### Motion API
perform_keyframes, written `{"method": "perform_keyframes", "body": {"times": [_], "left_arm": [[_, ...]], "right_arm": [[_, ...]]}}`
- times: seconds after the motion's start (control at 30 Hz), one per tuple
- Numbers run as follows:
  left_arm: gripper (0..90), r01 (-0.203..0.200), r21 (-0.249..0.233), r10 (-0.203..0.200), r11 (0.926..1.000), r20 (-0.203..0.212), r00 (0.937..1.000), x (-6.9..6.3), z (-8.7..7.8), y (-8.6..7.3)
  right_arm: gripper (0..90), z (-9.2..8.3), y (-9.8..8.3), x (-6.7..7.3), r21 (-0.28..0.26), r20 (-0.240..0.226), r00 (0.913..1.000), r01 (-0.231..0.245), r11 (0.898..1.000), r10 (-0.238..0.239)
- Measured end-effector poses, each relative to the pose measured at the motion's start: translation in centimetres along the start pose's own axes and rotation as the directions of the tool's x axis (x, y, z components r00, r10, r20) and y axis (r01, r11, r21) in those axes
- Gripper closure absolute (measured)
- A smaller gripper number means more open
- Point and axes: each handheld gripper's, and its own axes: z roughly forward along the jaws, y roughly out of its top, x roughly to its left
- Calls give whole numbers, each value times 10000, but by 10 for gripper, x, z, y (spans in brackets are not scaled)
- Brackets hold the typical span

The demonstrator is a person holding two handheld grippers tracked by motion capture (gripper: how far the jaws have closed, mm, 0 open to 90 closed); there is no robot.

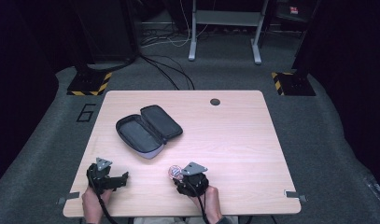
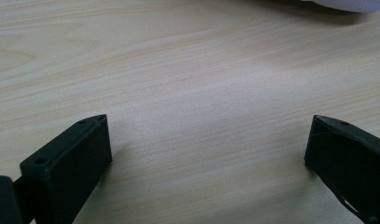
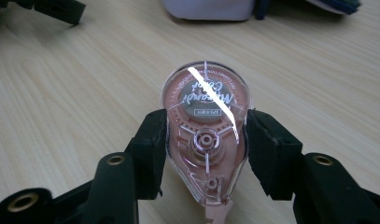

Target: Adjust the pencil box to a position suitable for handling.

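A clear pink correction tape dispenser (image 3: 205, 135) sits between the jaws of my right gripper (image 3: 205, 147), which is shut on its two sides just above the table. From above, the dispenser (image 1: 174, 172) pokes out at the front of the right gripper (image 1: 178, 176) near the table's front edge. My left gripper (image 1: 124, 178) rests at the front left, its jaws wide apart in the left gripper view (image 2: 208, 144) with bare wood between them. An open dark pencil case (image 1: 148, 130) with a grey shell lies on the table's left middle.
The light wooden table (image 1: 234, 140) has a round cable hole (image 1: 215, 101) near its far edge. Beyond it are grey carpet, loose cables (image 1: 169, 70) and a metal stand (image 1: 225, 28). In the right gripper view, the case's pale edge (image 3: 206, 9) lies ahead.
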Motion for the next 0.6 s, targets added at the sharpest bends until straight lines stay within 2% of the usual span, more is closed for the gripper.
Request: {"method": "perform_keyframes", "body": {"times": [0.1,0.13,0.3,0.37,0.43,0.47,0.5,0.53,0.57,0.6], "left_arm": [[5,-2,1,2,10000,1,10000,0,0,0],[5,-11,74,11,10000,44,10000,0,0,0],[5,-3,59,3,10000,43,10000,0,0,0],[5,-9,65,9,10000,49,10000,0,0,0],[5,-10,66,10,10000,50,10000,1,0,0],[5,-10,66,10,10000,50,10000,1,0,0],[5,-10,66,10,10000,50,10000,1,0,0],[5,-7,74,7,10000,60,10000,1,0,0],[5,-7,74,7,10000,60,10000,1,0,0],[5,5,26,-5,10000,32,10000,0,0,0]], "right_arm": [[498,-6,-1,-7,-40,106,9999,-91,10000,91],[498,-11,-3,-13,-88,314,9991,-298,9995,301],[498,-23,-9,-26,-235,765,9953,-581,9980,597],[498,-32,-14,-38,-332,1113,9892,-924,9952,955],[497,-35,-16,-43,-400,1238,9878,-903,9951,946],[498,-42,-21,-51,-395,1473,9819,-1145,9926,1191],[498,-42,-21,-51,-395,1473,9819,-1145,9926,1191],[497,-48,-26,-61,-422,1651,9771,-1292,9907,1344],[497,-48,-26,-61,-422,1651,9771,-1292,9907,1344],[498,-54,-30,-69,-453,1875,9705,-1458,9883,1518]]}}
